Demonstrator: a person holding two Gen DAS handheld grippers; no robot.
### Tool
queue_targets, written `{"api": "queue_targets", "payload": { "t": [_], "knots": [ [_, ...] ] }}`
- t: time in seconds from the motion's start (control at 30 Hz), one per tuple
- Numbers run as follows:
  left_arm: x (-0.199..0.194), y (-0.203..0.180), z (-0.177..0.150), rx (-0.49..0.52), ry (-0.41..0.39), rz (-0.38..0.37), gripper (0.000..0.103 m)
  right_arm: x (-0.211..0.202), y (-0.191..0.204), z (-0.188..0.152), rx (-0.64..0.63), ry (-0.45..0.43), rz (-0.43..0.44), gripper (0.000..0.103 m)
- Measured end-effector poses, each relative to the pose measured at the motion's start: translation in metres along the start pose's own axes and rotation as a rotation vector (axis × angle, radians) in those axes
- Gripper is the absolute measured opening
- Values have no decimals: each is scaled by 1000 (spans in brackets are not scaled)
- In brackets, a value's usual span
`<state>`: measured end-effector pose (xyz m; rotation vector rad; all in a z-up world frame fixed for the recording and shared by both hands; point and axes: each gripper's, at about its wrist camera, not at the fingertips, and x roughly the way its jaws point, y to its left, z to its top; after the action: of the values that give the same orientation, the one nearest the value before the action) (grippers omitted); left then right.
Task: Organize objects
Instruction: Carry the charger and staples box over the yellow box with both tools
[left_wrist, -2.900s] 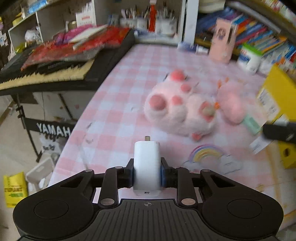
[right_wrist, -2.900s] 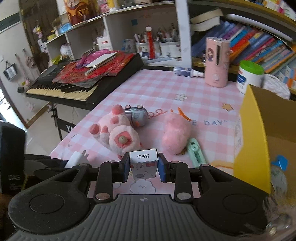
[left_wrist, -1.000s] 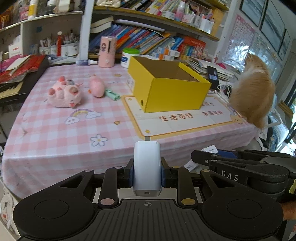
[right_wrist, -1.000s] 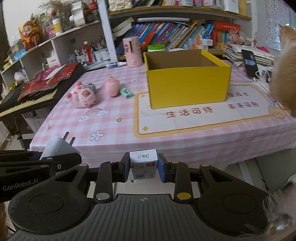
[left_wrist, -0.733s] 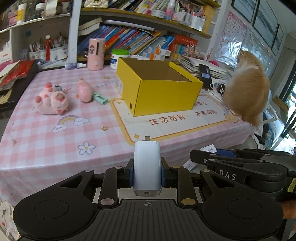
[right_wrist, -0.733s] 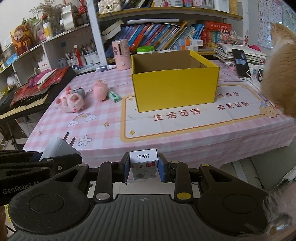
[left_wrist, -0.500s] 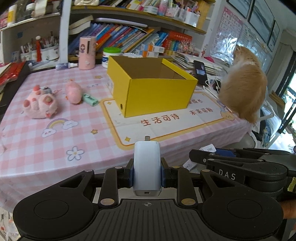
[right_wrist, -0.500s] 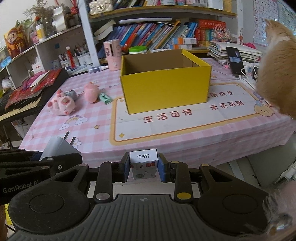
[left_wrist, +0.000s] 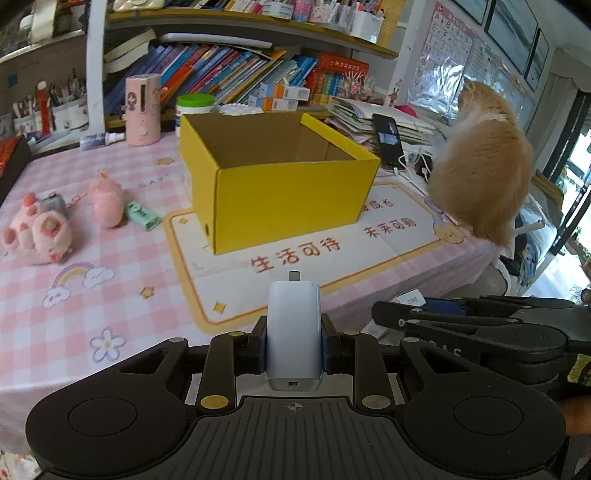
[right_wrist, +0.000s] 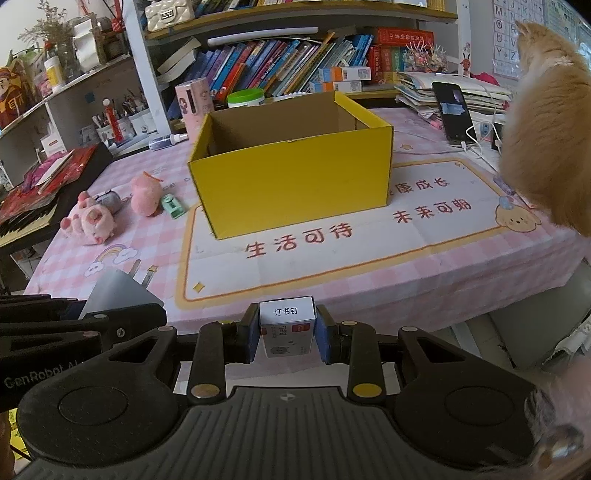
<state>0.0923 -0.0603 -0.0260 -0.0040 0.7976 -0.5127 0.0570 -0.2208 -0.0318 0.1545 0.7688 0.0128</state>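
My left gripper (left_wrist: 293, 347) is shut on a white plug charger (left_wrist: 293, 332), held off the table's near edge. My right gripper (right_wrist: 287, 332) is shut on a small white box of staples (right_wrist: 287, 326). The charger (right_wrist: 118, 291) and the left gripper also show at the lower left of the right wrist view. An open yellow cardboard box (left_wrist: 280, 184) (right_wrist: 295, 173) stands on the pink checked tablecloth (left_wrist: 92, 295), ahead of both grippers. Its inside looks empty as far as I can see.
Left of the box lie a pink plush paw (left_wrist: 40, 232), a pink plush toy (left_wrist: 105, 201), a green stapler (left_wrist: 142, 216) and a small grey toy (right_wrist: 109, 201). An orange cat (left_wrist: 480, 173) sits at the table's right edge. Bookshelves (right_wrist: 295, 48) line the back.
Both grippers have moved to the right along the table's near edge and slightly closer, so the yellow box now sits straight ahead. Each keeps hold of its item.
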Motion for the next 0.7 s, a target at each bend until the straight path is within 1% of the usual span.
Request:
{"api": "queue_targets", "payload": {
  "t": [0.27, 0.43, 0.53, 0.7],
  "knots": [
    [29, -16, 22, 6, -2, -12, 25, 20, -29, 19, 4, 15, -9, 28],
    [42, -24, 45, 12, -41, -2, 25, 32, -45, 39, -5, 3, -5, 28],
    [47, -27, 62, 13, -77, 16, 25, 39, -54, 57, -15, -30, 8, 28],
    [54, -25, 98, 0, -145, 58, 25, 42, -68, 99, -43, -138, 37, 28]
  ]
}}
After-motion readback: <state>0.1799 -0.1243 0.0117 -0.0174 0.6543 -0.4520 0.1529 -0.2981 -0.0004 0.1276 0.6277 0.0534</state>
